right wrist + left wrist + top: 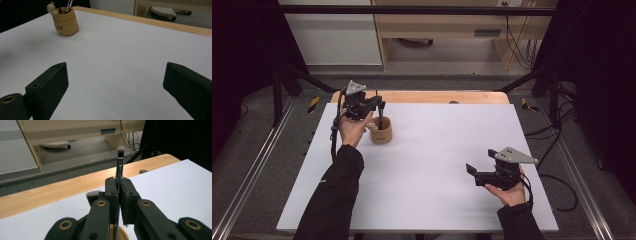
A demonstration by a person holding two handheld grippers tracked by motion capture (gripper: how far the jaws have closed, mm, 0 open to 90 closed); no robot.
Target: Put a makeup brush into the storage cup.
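A small tan pot (pixel 380 132) stands on the white table top (pixel 427 165) at the back left, with a little bear figure (pixel 51 7) on its rim. Right above the pot my left gripper (pixel 379 105) is shut on a thin make-up brush (pixel 120 160), held upright with its dark bristles on top and its handle reaching down into the pot. A second, wider brush head (pixel 92 196) shows beside the jaws. Two handles stick out of the pot (pixel 65 21) in the right gripper view. Over the front right of the table my right gripper (pixel 481 161) stands open with nothing between its fingers.
The white top lies on a wooden table whose edge (pixel 422 96) shows at the back. Black frame posts (pixel 287 80) stand at both back corners, and cables (pixel 557 145) run along the floor on the right. Behind the table is a wooden cabinet (pixel 442 25).
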